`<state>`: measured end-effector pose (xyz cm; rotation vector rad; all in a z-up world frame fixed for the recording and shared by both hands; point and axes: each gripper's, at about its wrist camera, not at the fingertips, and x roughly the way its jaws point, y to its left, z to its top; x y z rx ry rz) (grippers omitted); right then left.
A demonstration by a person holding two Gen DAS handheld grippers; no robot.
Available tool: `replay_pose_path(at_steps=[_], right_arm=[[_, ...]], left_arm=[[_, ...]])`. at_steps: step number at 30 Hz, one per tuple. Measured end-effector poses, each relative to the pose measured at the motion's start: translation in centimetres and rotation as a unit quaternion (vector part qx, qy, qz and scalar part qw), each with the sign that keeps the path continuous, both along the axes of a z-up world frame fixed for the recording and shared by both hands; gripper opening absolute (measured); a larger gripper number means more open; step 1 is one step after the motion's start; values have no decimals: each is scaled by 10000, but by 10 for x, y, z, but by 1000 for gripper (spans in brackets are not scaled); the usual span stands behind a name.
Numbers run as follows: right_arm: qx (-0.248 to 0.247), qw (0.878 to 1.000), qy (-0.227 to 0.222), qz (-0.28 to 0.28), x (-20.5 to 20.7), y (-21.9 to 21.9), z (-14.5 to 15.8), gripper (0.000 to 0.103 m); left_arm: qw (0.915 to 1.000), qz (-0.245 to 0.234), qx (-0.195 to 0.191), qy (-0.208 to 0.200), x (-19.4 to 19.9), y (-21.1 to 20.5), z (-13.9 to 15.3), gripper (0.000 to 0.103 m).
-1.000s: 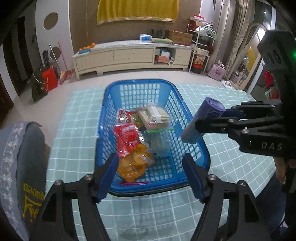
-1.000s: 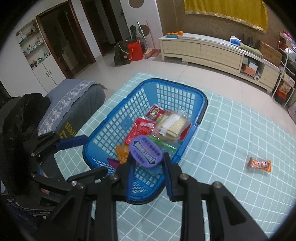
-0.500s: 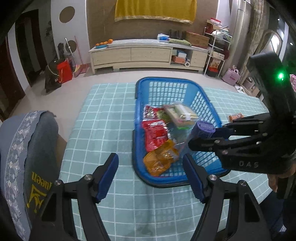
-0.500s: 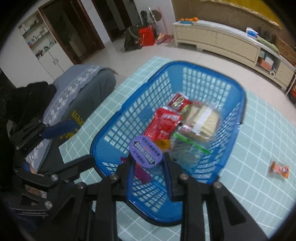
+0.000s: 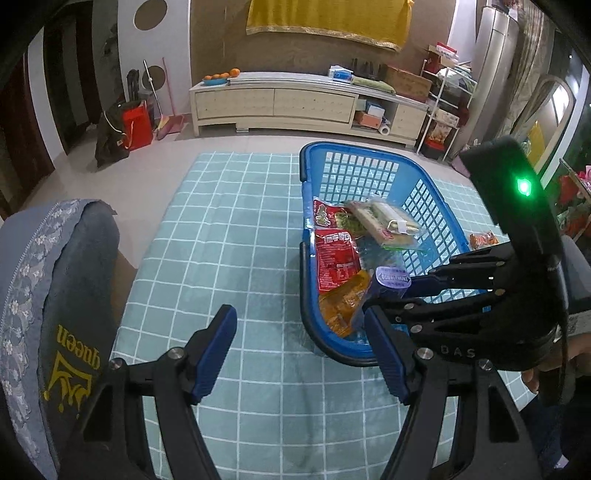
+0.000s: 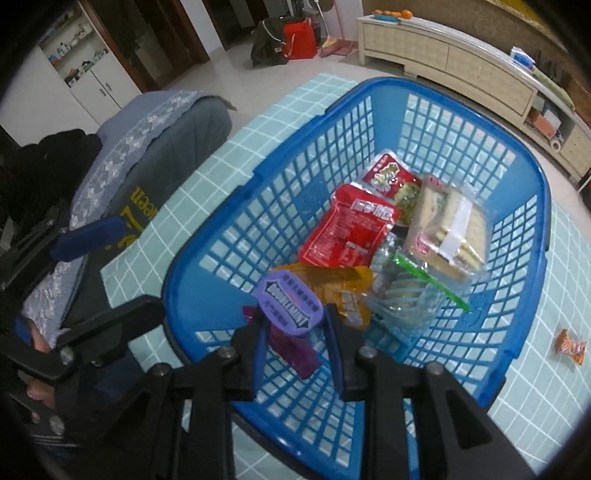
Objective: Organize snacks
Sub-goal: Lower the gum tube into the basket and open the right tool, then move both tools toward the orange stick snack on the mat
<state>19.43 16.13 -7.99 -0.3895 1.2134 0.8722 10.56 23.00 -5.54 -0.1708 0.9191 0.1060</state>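
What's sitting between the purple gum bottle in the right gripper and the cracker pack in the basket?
In the right wrist view, the orange packet and a crumpled clear bag lie between the purple gum bottle and the cracker pack.

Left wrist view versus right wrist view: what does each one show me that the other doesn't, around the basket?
Only the left wrist view: the right gripper from the side, its green light, and the yellow cloth on the far wall.

Only the right wrist view: the purple packet on the basket floor, the white cupboard, and the left gripper beside the basket.

Both: the blue basket, the purple gum canister gripped over it, the red pouch, and the orange packet outside on the checked cloth.
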Motion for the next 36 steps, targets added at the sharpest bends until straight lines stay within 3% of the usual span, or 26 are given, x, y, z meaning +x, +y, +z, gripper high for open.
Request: replay_pose_path(at_steps=[2, 4, 5, 12, 31, 36], right_arm=[[-64, 10000, -58, 44, 0, 2, -2, 35], [9, 10000, -79, -1, 3, 2, -1, 47], [49, 9999, -78, -42, 5, 2, 1, 58], [223, 9985, -403, -279, 8, -13, 21, 83], [486, 9908, -887, -901, 9, -117, 75, 86], [526, 9877, -959, -1121, 15, -152, 82, 86]], left_arm=[[10000, 24, -47, 12, 0, 2, -4, 70], [10000, 65, -71, 22, 0, 5, -7, 70], [9999, 73, -92, 26, -1, 5, -8, 70], [9999, 48, -138, -55, -8, 2, -2, 70], [9980, -508, 188, -337, 9, -70, 35, 70], [9961, -725, 239, -447, 22, -97, 43, 78]])
